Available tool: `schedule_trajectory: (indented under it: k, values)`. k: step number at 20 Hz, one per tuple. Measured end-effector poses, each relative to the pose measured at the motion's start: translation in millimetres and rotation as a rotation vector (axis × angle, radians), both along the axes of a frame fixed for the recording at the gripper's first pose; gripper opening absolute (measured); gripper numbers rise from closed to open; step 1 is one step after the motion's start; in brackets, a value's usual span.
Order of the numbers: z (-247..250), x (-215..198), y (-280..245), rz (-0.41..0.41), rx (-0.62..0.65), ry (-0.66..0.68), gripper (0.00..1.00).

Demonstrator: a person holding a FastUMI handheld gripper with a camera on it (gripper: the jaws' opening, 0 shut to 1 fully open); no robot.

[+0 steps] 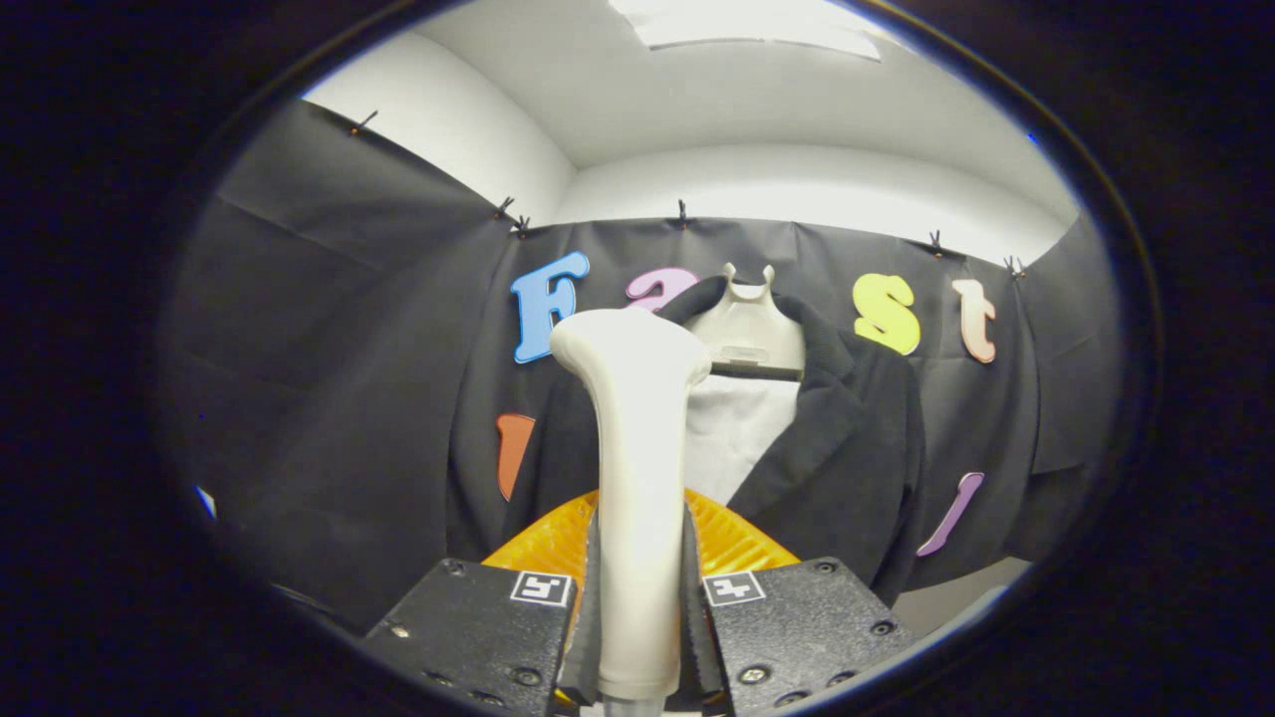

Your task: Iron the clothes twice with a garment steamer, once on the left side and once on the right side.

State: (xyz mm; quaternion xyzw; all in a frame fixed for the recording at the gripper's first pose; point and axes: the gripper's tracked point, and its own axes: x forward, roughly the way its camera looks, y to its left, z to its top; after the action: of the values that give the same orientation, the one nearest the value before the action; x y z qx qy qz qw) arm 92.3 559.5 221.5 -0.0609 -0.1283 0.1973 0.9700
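The gripper (638, 607) clenched the garment steamer (634, 478) upright short of the dark jacket (847, 448); it needed a steady, level approach.

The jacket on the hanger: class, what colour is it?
Black, seen in the gripper view: jacket beyond the steamer gripped between both fingers.

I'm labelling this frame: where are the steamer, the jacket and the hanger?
steamer (637, 478): gripper view, handle shaft between the fingers.
jacket (847, 448): gripper view, front panel.
hanger (747, 334): gripper view, neck block.
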Motion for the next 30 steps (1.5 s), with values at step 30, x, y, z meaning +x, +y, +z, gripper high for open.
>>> schedule_trajectory:
  k: [30]
  values:
    - [-84.1,33.2,13.4,-0.020,-0.125,0.116,0.35]
